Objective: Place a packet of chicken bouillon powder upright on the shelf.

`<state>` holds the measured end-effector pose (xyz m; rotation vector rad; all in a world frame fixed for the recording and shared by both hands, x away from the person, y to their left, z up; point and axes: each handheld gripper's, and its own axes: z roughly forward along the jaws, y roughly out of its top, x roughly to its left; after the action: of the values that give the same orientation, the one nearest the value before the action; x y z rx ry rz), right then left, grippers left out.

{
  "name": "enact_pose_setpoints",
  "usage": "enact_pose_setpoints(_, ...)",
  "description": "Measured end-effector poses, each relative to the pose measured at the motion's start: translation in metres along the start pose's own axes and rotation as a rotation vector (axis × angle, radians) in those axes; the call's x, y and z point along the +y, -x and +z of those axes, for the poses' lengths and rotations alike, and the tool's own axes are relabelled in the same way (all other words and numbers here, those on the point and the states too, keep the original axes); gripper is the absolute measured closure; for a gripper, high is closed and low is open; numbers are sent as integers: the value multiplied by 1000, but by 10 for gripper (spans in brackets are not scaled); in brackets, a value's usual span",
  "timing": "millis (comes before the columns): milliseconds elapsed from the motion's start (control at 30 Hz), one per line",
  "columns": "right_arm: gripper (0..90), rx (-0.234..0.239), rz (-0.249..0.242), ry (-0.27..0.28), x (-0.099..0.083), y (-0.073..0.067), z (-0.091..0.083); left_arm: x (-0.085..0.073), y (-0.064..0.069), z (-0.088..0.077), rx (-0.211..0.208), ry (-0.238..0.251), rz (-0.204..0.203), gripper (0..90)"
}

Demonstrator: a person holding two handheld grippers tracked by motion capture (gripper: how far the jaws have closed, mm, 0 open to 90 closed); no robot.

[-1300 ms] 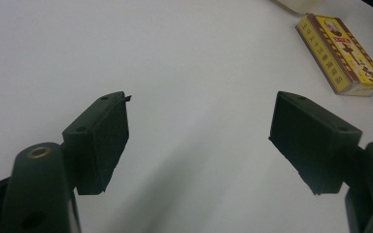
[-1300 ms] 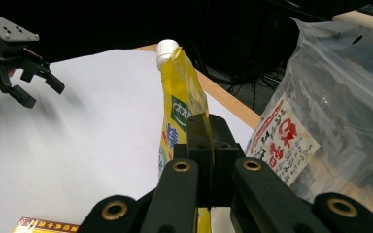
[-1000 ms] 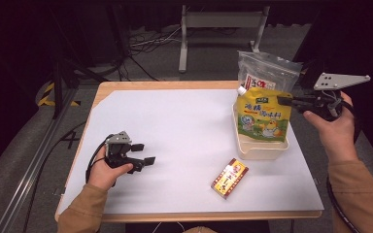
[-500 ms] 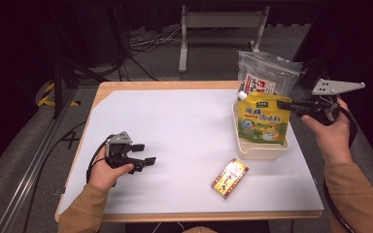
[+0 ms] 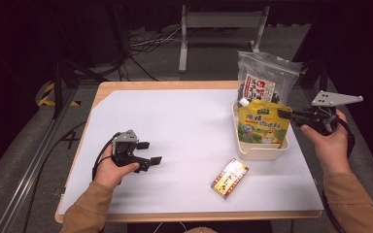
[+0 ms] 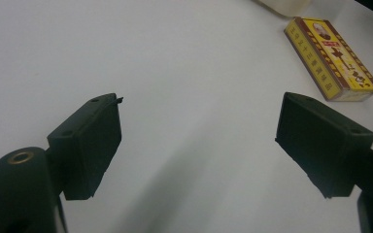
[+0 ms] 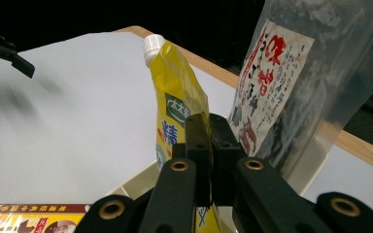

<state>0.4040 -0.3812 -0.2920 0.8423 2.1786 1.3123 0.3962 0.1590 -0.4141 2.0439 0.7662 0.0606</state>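
A yellow spouted pouch [image 5: 262, 125] stands upright in the cream bin [image 5: 257, 151] at the table's right side, and my right gripper [image 5: 280, 115] is shut on its right edge. In the right gripper view the jaws [image 7: 206, 126] pinch the pouch [image 7: 177, 102] just below its white cap. My left gripper [image 5: 151, 152] rests low over the white table at the front left. Its jaws have just been opening and stand wide, with nothing between them [image 6: 199, 141].
A clear bag with a red-and-white label [image 5: 262, 80] stands in the bin behind the pouch. A small yellow and red box [image 5: 229, 178] lies flat on the table in front of the bin. The wooden table edge runs along the back.
My right gripper has come down with the yellow pouch, which now sits lower in the bin. The left hand has stayed in place.
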Motion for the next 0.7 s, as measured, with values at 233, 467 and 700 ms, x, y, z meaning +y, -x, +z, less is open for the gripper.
enact_pose_setpoints(233,893,-29,18,-6,-10,0,-5,10,11,10,-30,-16,30,173)
enact_pose_setpoints(467,862,-34,15,-15,-8,-4,-6,13,19,14,-43,-18,43,163)
enact_pose_setpoints(700,761,-33,17,-8,-7,-6,-5,14,22,16,-42,-9,50,135)
